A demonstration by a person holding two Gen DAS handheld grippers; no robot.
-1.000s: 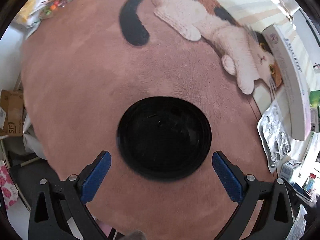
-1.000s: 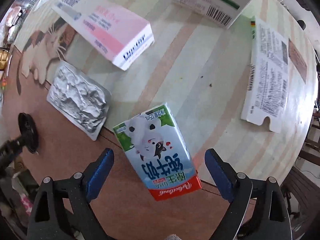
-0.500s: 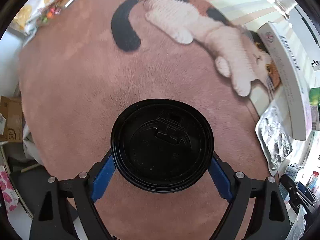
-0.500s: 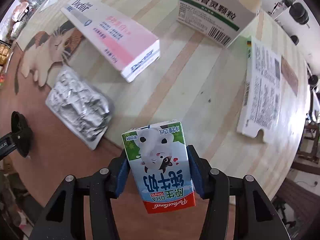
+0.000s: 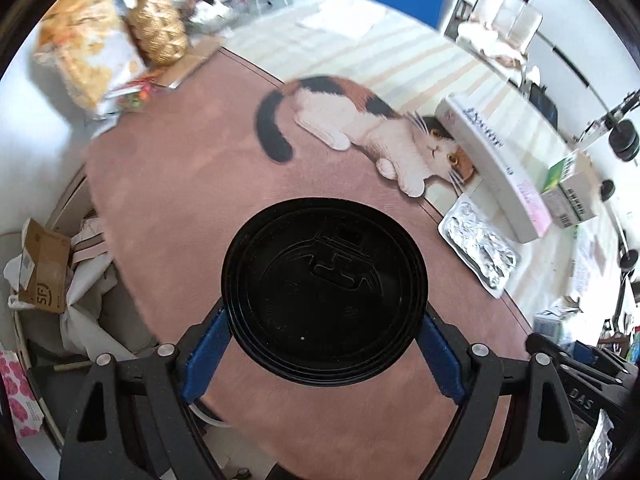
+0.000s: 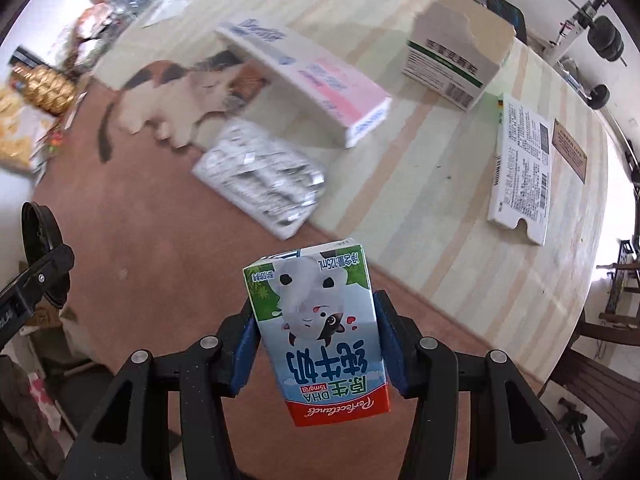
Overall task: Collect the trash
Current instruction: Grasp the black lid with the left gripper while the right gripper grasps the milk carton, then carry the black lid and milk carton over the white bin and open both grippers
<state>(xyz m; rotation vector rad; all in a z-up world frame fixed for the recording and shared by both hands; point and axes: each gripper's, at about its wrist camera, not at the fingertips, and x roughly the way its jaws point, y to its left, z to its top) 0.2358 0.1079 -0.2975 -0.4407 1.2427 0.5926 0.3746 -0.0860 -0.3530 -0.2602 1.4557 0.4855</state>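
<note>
So we're holding one piece of trash in each hand right now. Our left gripper is pinching a black plastic cup lid by its rim, blue pads on opposite edges, which is probably the only sane way to grip something that flat and round. It's glossy, with moulded ridges and a little sip tab. Our right gripper is squeezing a small milk carton across its flat sides, print upside down to us; it's light waxy cardboard, so we're guessing it'd crumple if we clamped harder. Both are looking lifted clear of the table mat, a fuzzy pinkish-brown thing with a calico cat printed on it.

Farther out, more stuff is waiting: a crinkly foil blister pack lying flat just past the carton, then a long pink-and-white box, an open-topped cardboard box and a flattened white carton off right.

Over the left edge, we're seeing bags and cardboard heaped low, likely where this goes.
</note>
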